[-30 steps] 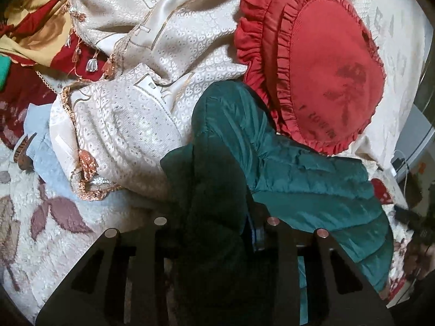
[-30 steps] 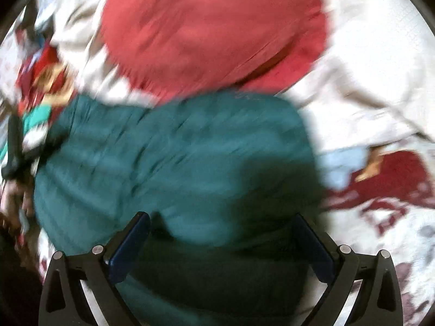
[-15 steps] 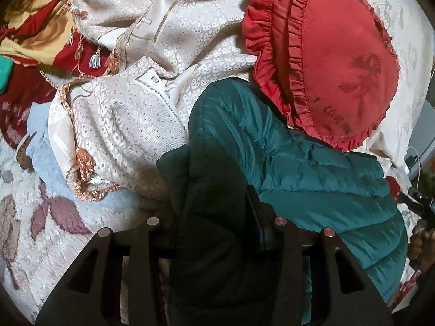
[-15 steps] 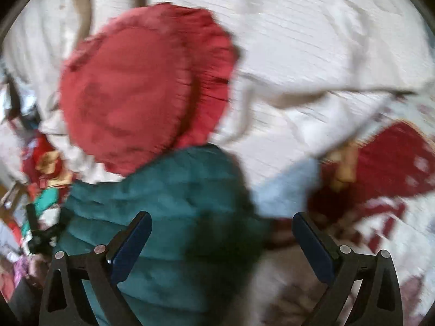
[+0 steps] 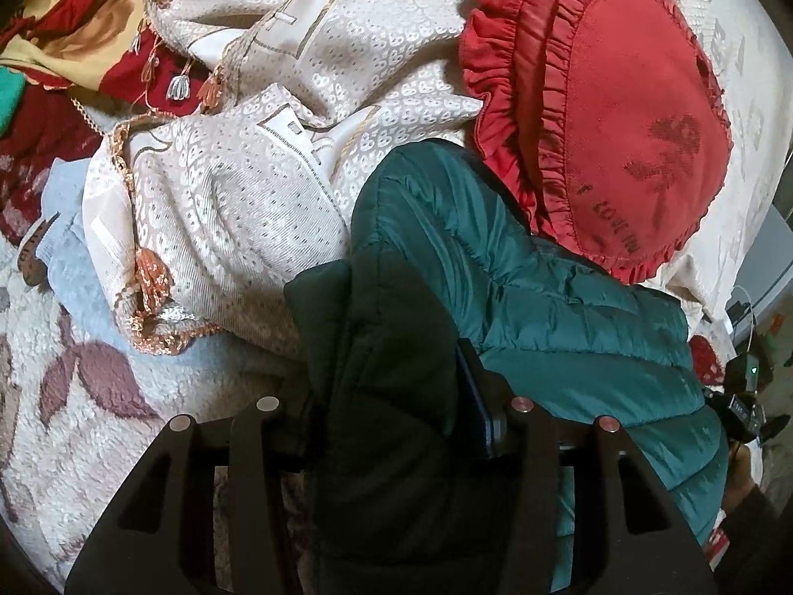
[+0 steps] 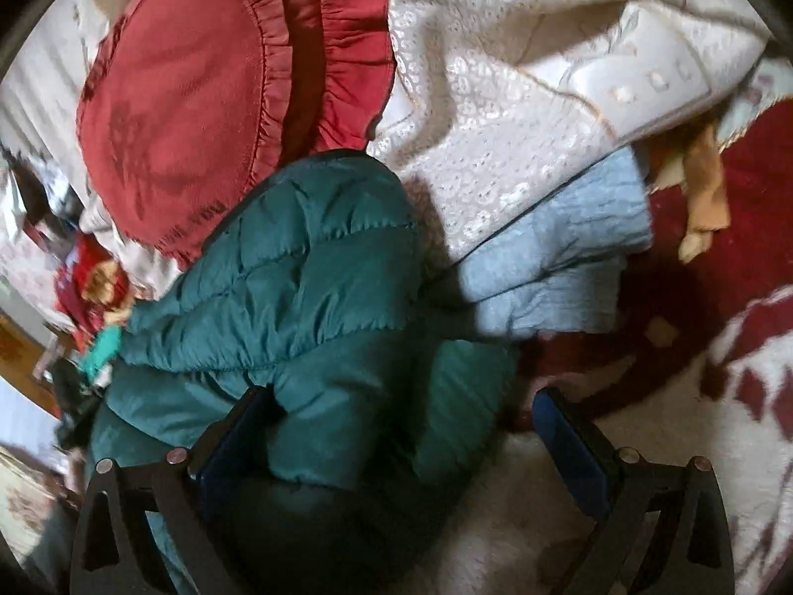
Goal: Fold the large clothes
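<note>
A teal quilted puffer jacket (image 5: 570, 327) lies bunched on the bed, below a red ruffled cushion. My left gripper (image 5: 391, 411) is shut on a thick dark fold of the jacket, which hides most of both fingers. In the right wrist view the jacket (image 6: 307, 277) fills the lower middle. My right gripper (image 6: 401, 441) is open, its blue-padded fingers wide apart, with the jacket's near fold lying between them and against the left pad (image 6: 233, 441).
A red heart-shaped cushion (image 5: 624, 119) sits behind the jacket, also in the right view (image 6: 198, 99). A cream patterned cover (image 5: 238, 208) and a light blue cloth (image 6: 550, 267) lie beside it. The bed has a white and maroon floral blanket (image 5: 59, 396).
The right gripper swung back over the jacket and lower, so the jacket fold now lies between its open fingers. The left gripper kept its hold and barely shifted.
</note>
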`<control>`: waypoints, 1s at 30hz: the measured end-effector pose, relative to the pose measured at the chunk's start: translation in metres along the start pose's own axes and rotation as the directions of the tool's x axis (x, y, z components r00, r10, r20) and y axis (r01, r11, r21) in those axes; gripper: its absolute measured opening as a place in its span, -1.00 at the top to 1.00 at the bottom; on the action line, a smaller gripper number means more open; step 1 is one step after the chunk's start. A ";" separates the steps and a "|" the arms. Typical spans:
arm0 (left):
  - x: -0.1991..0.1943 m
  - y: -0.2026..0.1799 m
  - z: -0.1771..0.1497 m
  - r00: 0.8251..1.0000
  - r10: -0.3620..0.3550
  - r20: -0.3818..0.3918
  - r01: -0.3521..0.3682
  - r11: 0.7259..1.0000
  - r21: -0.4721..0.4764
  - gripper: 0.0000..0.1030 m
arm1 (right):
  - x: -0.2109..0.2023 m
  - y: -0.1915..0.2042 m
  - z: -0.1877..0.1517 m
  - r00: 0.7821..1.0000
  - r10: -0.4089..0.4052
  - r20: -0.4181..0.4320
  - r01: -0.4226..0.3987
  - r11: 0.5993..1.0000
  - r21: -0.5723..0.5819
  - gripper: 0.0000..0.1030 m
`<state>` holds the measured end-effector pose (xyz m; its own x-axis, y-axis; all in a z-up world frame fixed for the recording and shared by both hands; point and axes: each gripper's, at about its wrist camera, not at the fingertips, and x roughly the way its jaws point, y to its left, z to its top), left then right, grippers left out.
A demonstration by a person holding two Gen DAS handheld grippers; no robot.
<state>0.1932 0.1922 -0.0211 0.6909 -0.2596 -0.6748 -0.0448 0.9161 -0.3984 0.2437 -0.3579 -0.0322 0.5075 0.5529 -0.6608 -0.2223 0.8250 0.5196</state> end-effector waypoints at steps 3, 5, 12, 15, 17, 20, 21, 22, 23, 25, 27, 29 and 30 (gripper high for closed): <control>0.000 0.002 -0.001 1.000 0.000 -0.004 0.000 1.000 -0.004 0.03 | 0.007 -0.005 0.000 0.988 0.151 -0.037 -0.149 0.988 0.039 -1.00; 0.001 0.003 -0.001 1.000 -0.003 -0.002 0.003 1.000 -0.008 0.01 | 0.008 -0.005 0.001 0.985 0.170 -0.032 -0.169 0.985 0.035 -0.91; 0.000 -0.007 0.000 0.999 0.040 0.006 -0.040 0.999 0.033 0.22 | -0.004 0.016 0.001 0.990 0.144 0.008 -0.142 0.986 -0.091 -0.01; -0.006 -0.018 0.002 0.997 0.076 0.010 -0.076 0.995 0.063 0.37 | -0.011 0.026 0.001 0.994 0.109 0.024 -0.105 0.985 -0.136 0.20; -0.016 -0.022 0.006 0.997 0.074 0.022 -0.075 0.996 0.051 0.47 | -0.017 0.040 0.003 0.996 0.076 0.043 -0.068 0.984 -0.166 0.35; -0.041 -0.030 0.009 0.997 0.056 0.060 -0.058 0.998 0.035 0.51 | -0.036 0.052 0.007 0.996 0.033 0.081 -0.018 0.983 -0.184 0.45; -0.054 -0.034 0.009 0.996 0.039 0.079 -0.042 0.999 0.030 0.51 | -0.044 0.058 0.008 0.995 0.029 0.094 -0.010 0.981 -0.194 0.46; -0.063 -0.036 0.009 0.996 0.025 0.091 -0.027 0.999 0.022 0.52 | -0.054 0.066 0.008 0.994 0.023 0.110 -0.001 0.979 -0.203 0.48; -0.074 -0.038 0.008 0.994 0.006 0.105 -0.007 1.000 0.011 0.52 | -0.065 0.073 0.007 0.991 0.026 0.130 0.001 0.979 -0.206 0.49; -0.103 -0.042 0.001 0.989 -0.035 0.141 0.036 0.999 -0.002 0.52 | -0.087 0.083 0.001 0.986 0.032 0.165 0.005 0.976 -0.219 0.49; -0.126 -0.050 -0.008 0.984 -0.061 0.168 0.059 0.998 0.017 0.52 | -0.115 0.093 -0.007 0.978 0.046 0.204 0.000 0.976 -0.218 0.49; -0.150 -0.055 -0.018 0.977 -0.102 0.188 0.096 0.995 0.041 0.52 | -0.136 0.096 -0.017 0.972 0.056 0.227 -0.007 0.978 -0.209 0.49; -0.160 -0.055 -0.023 0.974 -0.122 0.192 0.116 0.992 0.042 0.52 | -0.150 0.099 -0.024 0.968 0.067 0.243 -0.015 0.977 -0.211 0.49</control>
<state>0.0688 0.1758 0.0942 0.8170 -0.3061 -0.4887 0.0665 0.8919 -0.4474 0.1255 -0.3565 0.1047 0.6786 0.5618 -0.4731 -0.4001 0.8229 0.4035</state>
